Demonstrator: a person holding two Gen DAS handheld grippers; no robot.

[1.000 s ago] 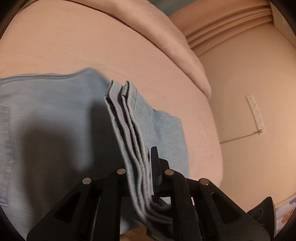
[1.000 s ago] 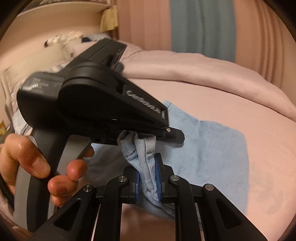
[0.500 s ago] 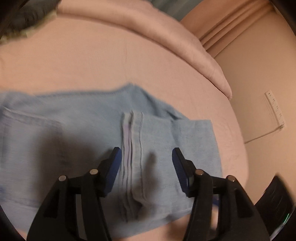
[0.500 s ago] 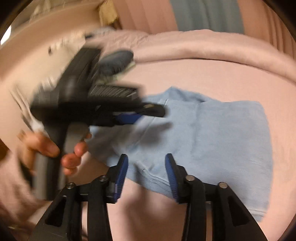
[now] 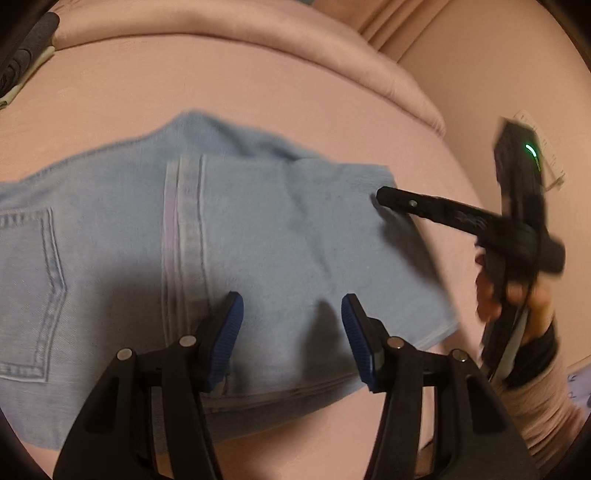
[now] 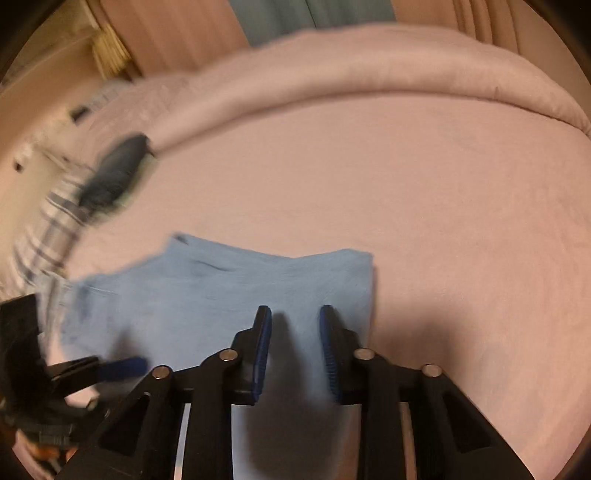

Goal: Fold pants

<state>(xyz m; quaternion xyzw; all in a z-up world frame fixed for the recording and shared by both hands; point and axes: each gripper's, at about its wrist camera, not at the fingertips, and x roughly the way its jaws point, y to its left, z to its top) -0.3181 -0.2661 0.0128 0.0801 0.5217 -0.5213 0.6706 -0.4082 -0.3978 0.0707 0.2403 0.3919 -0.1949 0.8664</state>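
Pink bed point(image 6: 424, 192), rolled duvet point(image 6: 369, 70), curtains point(image 6: 177, 33) behind.

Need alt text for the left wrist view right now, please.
Light blue pants lie folded on a pink bed, the left gripper open above them, empty. At right, the right gripper reaches over the fold's edge.

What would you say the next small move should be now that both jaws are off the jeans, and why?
Probably bring the right gripper down to press the folded jeans flat. Its jaws have just been closing with nothing between them, the left gripper stands open and empty, and the top layer shows soft ridges on the pink bed.
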